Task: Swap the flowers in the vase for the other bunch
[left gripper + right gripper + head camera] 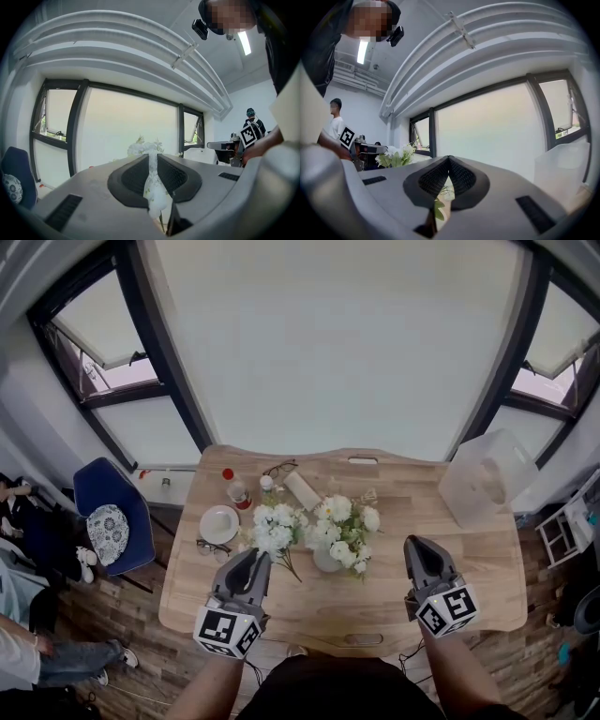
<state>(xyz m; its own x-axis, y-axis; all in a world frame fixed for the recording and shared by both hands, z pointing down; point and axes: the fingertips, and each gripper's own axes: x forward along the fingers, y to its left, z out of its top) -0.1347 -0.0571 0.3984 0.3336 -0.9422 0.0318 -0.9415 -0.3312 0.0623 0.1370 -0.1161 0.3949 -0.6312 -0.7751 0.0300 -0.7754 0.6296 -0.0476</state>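
Note:
A small white vase [325, 562] with white flowers and green leaves [342, 521] stands mid-table on the wooden table [459, 582]. To its left a second white bunch [272, 527] lies flat, stems toward me. My left gripper [255, 557] is shut, level, its tips just short of that bunch's stems and holding nothing. Past the narrow slit of the left gripper [152, 157], white blooms [143, 148] show. My right gripper [413, 542] is shut and empty, to the right of the vase. In the right gripper view, the right gripper [449, 158] has flowers [396, 157] off to its left.
On the table's left are a white plate [219, 523], a red-capped bottle [234, 488], two pairs of glasses [279, 468] [214, 547] and a white case [302, 490]. A clear plastic container [487, 474] stands at the far right corner. A blue chair [111, 512] stands left of the table.

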